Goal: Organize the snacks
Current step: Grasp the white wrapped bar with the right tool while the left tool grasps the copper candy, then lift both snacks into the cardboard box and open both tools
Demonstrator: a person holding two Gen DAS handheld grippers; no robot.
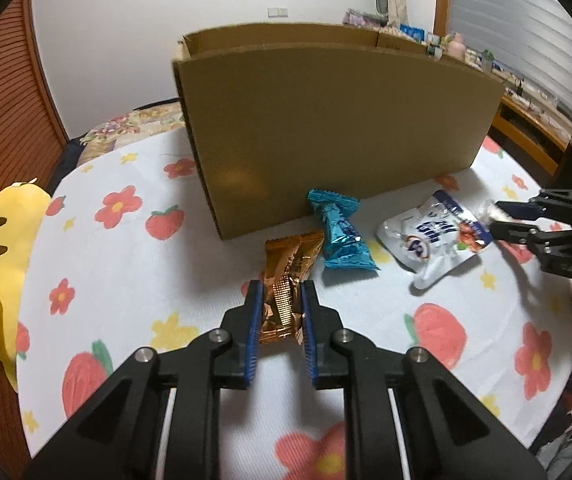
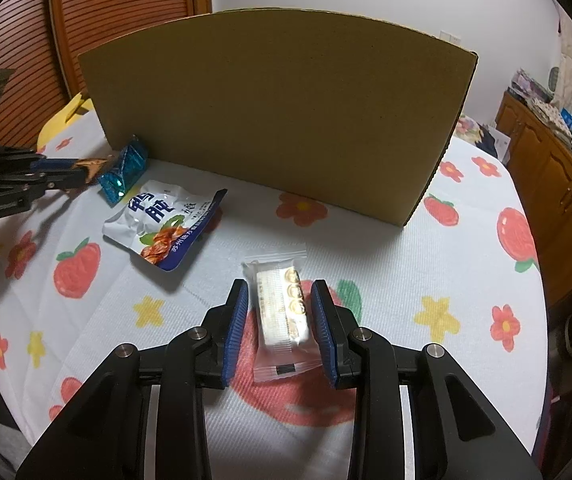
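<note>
Your snacks sit on a bed w/ a flower-and-strawberry sheet (image 2: 465, 280), in front of a tall cardboard box (image 1: 325, 132) standing toward the far edge. The box top is open, but its inside is hidden, so you can't tell if anything's packed yet. Four snacks are visibly outside it, so most of the sorting looks left to do.

Your left gripper (image 1: 282, 312) has its fingers clamped on a gold foil snack (image 1: 289, 276): both blue pads press the crinkled wrapper, which reaches out toward the box's near-left corner. Just right of it, touching the box's front wall, lies a blue foil snack (image 1: 341, 236), free. Further right, a white pouch (image 2: 162, 224) w/ blue print lies flat, also free.

Your right gripper (image 2: 280, 328) holds a clear-wrapped white bar (image 2: 282, 312) between its fingers. The right pad seems to touch the wrapper's edge, the left shows a slight gap, but the bar looks lifted off the sheet, so it's prob gripped.

Next, both held snacks need carrying up over the box's rim, then the blue one and the pouch remain
</note>
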